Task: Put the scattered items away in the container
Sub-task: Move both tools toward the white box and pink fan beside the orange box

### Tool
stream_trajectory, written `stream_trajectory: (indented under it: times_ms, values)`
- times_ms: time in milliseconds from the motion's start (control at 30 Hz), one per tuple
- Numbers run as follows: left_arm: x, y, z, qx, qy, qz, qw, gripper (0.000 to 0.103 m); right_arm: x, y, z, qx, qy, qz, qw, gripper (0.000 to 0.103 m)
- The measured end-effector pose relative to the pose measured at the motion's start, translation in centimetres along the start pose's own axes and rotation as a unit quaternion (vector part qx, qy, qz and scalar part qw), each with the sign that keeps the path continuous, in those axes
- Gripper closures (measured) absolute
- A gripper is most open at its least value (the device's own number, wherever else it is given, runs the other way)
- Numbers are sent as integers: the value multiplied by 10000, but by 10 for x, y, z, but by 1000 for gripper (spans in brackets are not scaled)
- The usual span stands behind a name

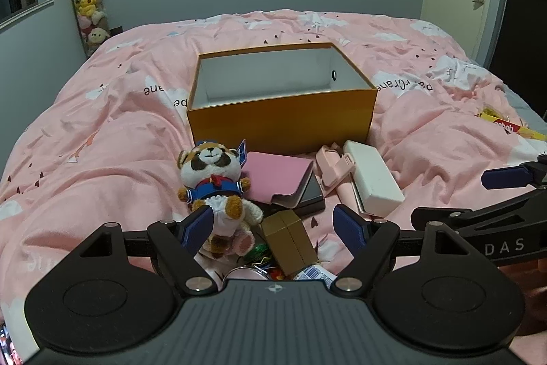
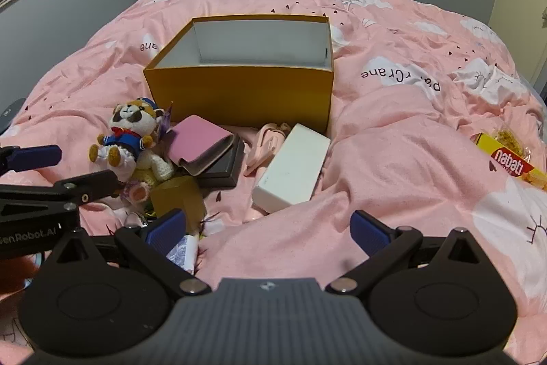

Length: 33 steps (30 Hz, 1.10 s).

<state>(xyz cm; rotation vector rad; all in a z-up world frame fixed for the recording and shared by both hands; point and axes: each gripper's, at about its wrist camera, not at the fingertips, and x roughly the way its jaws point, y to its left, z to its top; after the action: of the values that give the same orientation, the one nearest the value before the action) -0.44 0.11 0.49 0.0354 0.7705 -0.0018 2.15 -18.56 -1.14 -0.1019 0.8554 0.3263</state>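
While both grippers, left [image 1: 273,224] and right [image 2: 270,233], gape empty, soft light plush toy [image 1: 213,180], frame centre-left: pinch its stuffed belly

"nabati" on yellow snack pack [image 2: 509,159]; "DAS" on right gripper [image 1: 505,247]; "Crane" on pink duvet [image 2: 393,74].

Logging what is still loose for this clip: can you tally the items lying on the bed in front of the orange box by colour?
Pink: 2, the pink case and the pink clip gadget.
White: 1, the white block.
Black: 1, the black box.
Gold: 1, the gold box.
Multicoloured: 1, the plush toy.
Total: 6. Small bits near the grippers are too hidden to count.
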Motion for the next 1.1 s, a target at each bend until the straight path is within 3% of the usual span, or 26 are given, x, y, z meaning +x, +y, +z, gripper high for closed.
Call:
stream_trajectory:
  times_ms: [300, 1100]
  values:
    - [0, 1, 0, -21, -11, -17, 10000, 12, -1, -2, -1, 88, -99, 163, 9998, 1]
    - [0, 1, -1, -43, 1, -8, 10000, 13, 2, 1, -2, 12, 27, -43, 10000, 1]
